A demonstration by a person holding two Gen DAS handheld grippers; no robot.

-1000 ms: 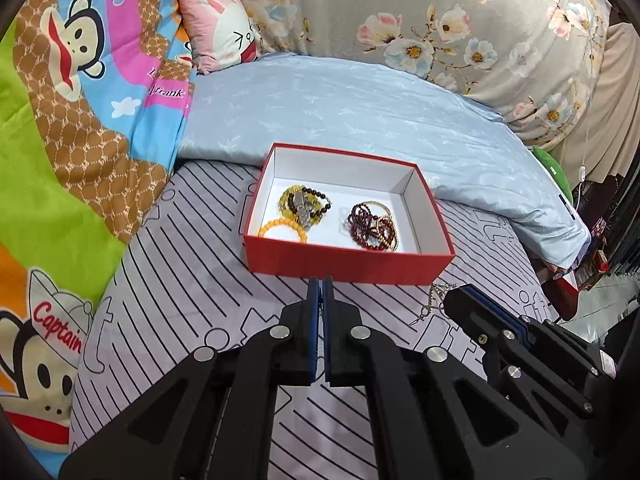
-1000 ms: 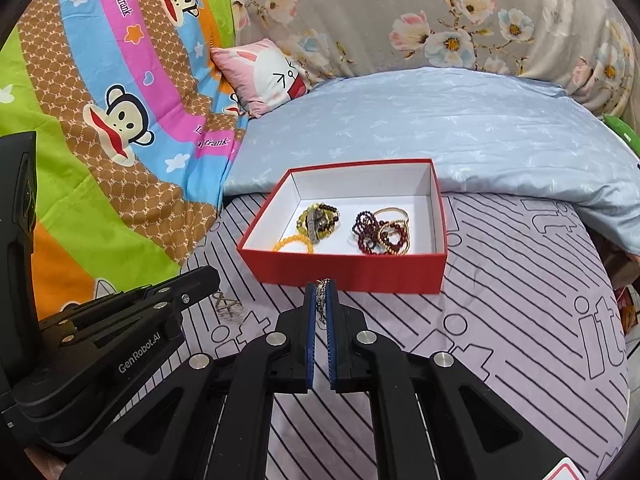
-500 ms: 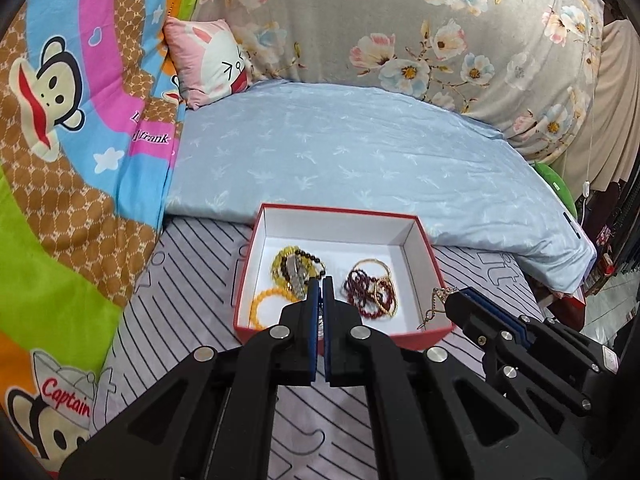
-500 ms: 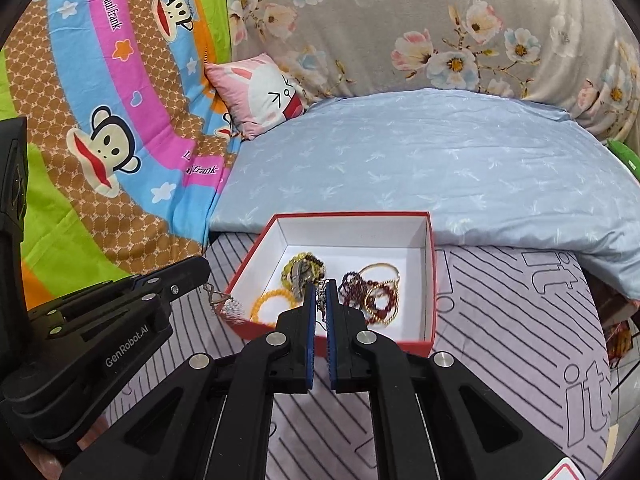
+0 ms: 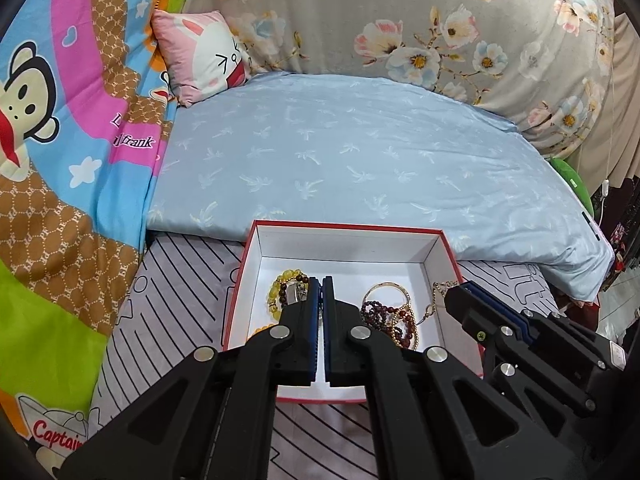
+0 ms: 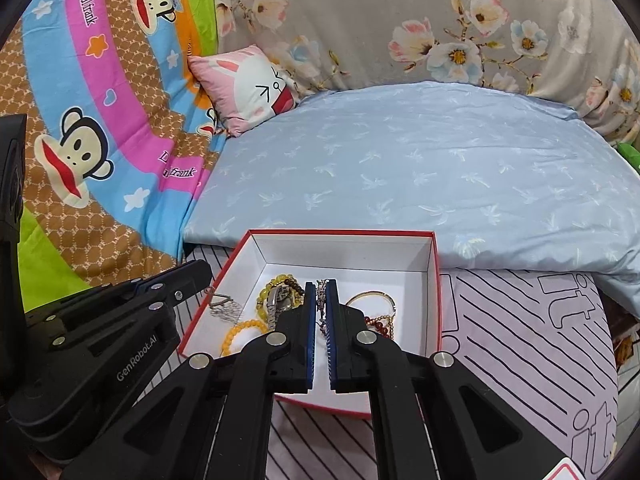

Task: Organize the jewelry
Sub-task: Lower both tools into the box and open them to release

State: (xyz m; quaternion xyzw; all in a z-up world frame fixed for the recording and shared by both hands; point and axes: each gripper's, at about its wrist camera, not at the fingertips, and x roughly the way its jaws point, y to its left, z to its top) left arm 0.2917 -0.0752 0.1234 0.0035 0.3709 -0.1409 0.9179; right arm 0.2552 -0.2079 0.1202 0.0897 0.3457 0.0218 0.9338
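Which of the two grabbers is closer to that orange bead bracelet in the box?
Left. The left gripper hangs over the box's left wall beside the orange bead bracelet; the right gripper sits further right, mid-box.

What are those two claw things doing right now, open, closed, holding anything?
Left gripper: closed on a silver heart pendant, over the red box.
Right gripper: closed on a thin chain, over the same box.

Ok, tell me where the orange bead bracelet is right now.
In the right wrist view, the orange bead bracelet lies in the red box, front-left corner, just left of the right gripper.
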